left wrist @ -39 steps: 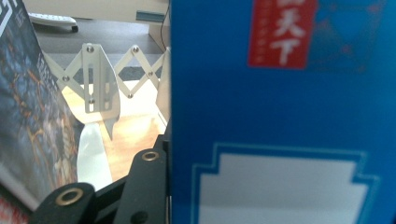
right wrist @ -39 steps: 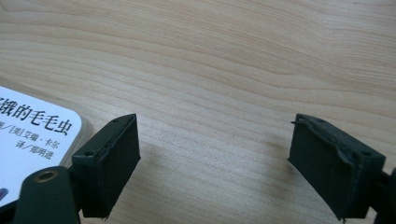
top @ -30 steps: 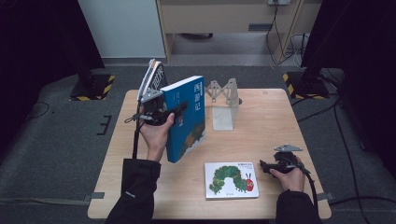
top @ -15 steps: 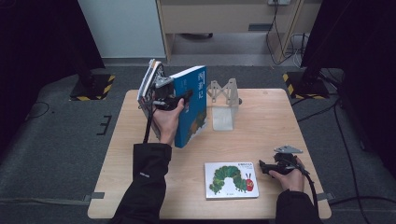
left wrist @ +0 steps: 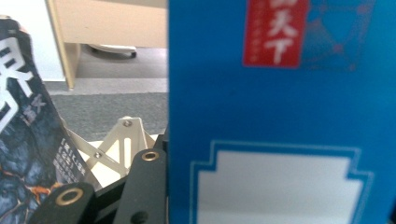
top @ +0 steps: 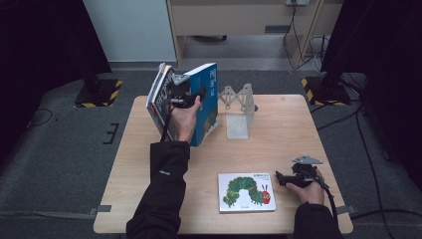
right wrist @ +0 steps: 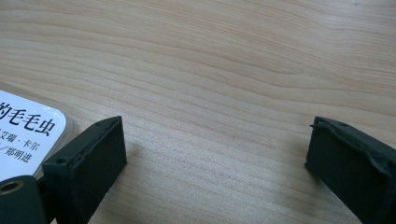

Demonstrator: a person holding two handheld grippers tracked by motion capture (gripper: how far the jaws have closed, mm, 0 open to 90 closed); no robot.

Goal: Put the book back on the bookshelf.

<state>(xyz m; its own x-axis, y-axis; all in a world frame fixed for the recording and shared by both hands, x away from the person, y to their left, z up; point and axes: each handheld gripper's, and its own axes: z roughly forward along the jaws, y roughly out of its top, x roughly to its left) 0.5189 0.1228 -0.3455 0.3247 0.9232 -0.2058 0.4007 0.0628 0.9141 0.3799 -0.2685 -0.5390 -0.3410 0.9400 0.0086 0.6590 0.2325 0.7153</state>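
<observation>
Books at upper centre of the high view: the left gripper [top: 191, 97] clamps the blue book [top: 208, 102], held upright and tilted off the table [top: 278, 134], with a dark-covered book [top: 160, 97] just beside it on the left. In the left gripper view the blue cover [left wrist: 280, 112] stands against the black jaw. A metal bookend [top: 238, 107] stands right of the books. At lower right, the right gripper [top: 279, 178], jaws spread wide and empty, rests beside the caterpillar picture book [top: 246, 191] lying flat.
</observation>
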